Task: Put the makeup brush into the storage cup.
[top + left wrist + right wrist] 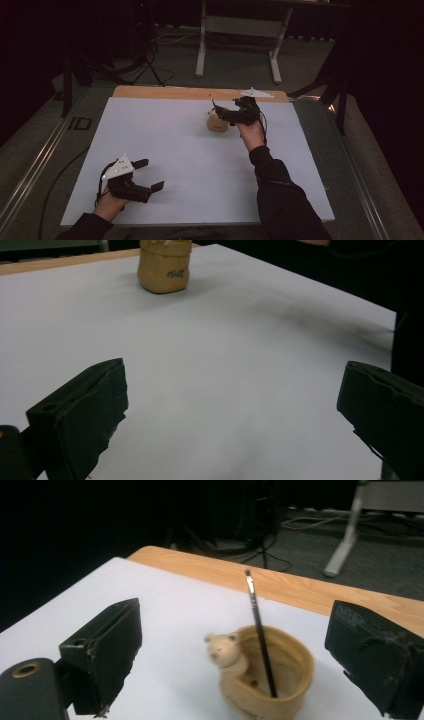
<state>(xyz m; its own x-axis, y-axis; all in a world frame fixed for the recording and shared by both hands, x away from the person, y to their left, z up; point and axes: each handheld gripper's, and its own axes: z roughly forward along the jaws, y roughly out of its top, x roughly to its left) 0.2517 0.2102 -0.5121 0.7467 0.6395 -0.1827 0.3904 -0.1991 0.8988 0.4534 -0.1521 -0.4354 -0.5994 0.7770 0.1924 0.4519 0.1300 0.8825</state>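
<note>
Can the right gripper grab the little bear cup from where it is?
Probably yes. The right gripper hangs open right beside the bear cup, with nothing between them; mind the thin brush standing inside.

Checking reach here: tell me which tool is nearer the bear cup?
Right. The right tool hovers open just over the bear cup at the table's far side; the left tool sits open near the front edge, far from it.

Dim lab: tripod, floor cables, white-topped table.
</note>
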